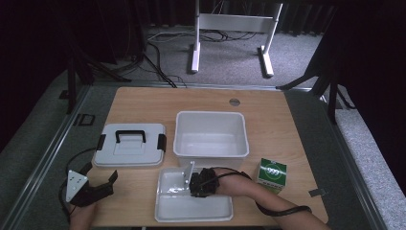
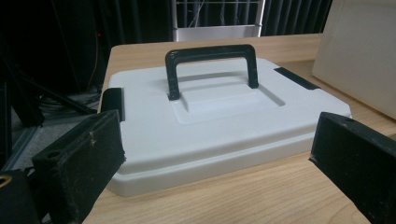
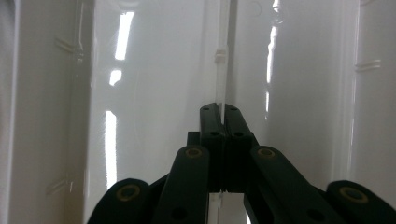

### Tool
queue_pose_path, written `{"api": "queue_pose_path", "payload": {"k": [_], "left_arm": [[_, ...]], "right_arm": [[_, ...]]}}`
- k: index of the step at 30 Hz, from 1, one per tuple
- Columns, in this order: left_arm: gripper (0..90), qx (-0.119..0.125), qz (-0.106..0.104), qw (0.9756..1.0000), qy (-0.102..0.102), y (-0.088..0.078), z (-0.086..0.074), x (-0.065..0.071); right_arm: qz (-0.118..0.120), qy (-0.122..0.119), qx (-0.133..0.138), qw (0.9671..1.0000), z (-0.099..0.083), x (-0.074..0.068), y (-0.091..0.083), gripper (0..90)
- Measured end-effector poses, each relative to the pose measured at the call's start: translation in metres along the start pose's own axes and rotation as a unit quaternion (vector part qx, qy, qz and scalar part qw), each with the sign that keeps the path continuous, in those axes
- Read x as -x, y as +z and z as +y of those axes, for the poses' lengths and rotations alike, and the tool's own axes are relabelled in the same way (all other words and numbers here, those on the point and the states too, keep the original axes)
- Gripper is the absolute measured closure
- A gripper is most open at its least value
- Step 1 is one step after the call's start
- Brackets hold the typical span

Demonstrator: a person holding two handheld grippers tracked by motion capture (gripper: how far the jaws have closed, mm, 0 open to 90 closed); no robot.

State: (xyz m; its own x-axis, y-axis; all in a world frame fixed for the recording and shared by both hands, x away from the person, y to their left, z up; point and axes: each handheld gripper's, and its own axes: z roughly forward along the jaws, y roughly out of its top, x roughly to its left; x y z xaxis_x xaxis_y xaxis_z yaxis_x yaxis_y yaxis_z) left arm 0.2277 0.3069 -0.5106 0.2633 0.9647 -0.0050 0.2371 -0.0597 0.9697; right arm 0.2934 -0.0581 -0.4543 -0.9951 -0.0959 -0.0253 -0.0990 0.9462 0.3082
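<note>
We hold the right gripper (image 1: 200, 184) clamped on a thin clear divider wall (image 3: 223, 70) inside the shallow white plastic tray (image 1: 165, 213) near the table's front edge. The left gripper (image 1: 98, 188) waits with jaws spread before the white handled lid (image 2: 219, 116). Next, we judge, the tray lifts into the deep white bin (image 1: 210, 148).

The lid (image 1: 129, 145) lies left of the bin (image 1: 211, 134); the tray (image 1: 193, 207) lies before the bin.
</note>
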Motion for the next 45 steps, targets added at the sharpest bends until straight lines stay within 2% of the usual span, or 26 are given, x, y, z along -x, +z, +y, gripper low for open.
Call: {"api": "queue_pose_path", "payload": {"k": [5,8,13,14,17,20,30,33,38,45], "left_arm": [[2.3,0.000,-0.001,1.0000,0.000,0.000,0.000,0.000],[2.3,0.000,-0.001,1.0000,0.000,0.000,0.000,0.000],[2.3,0.000,-0.001,1.0000,0.000,0.000,0.000,0.000],[2.3,0.001,-0.001,1.0000,0.000,0.000,0.000,0.000],[2.3,0.000,-0.001,1.0000,0.000,0.000,0.000,0.000],[2.4,0.000,-0.001,1.0000,0.000,0.000,0.000,0.000],[2.3,0.000,0.000,1.0000,-0.001,0.000,0.000,0.000],[2.3,0.000,0.000,1.0000,-0.001,0.000,0.000,0.000],[2.3,-0.002,0.001,1.0000,0.002,0.000,0.000,0.000],[2.3,-0.001,0.002,1.0000,0.000,0.000,0.000,0.000]], "right_arm": [[-0.002,-0.004,-0.014,0.9999,-0.002,-0.002,0.011,88.8],[-0.003,-0.006,-0.012,0.9999,-0.002,-0.002,0.011,88.7],[0.006,0.000,-0.009,0.9999,-0.002,-0.001,0.011,84.9],[0.012,0.004,-0.009,0.9999,-0.002,-0.001,0.011,81.0],[0.022,0.005,-0.005,0.9997,-0.002,-0.003,0.003,73.3],[0.021,0.007,0.006,0.9997,-0.005,-0.002,-0.007,69.5],[-0.023,0.035,0.020,0.9989,-0.028,0.000,-0.046,62.2],[-0.039,0.048,0.024,0.9978,-0.038,0.000,-0.058,60.2],[-0.049,0.070,0.039,0.9956,-0.055,0.000,-0.072,58.1],[-0.071,0.101,0.060,0.9906,-0.082,-0.001,-0.092,54.7]]}}
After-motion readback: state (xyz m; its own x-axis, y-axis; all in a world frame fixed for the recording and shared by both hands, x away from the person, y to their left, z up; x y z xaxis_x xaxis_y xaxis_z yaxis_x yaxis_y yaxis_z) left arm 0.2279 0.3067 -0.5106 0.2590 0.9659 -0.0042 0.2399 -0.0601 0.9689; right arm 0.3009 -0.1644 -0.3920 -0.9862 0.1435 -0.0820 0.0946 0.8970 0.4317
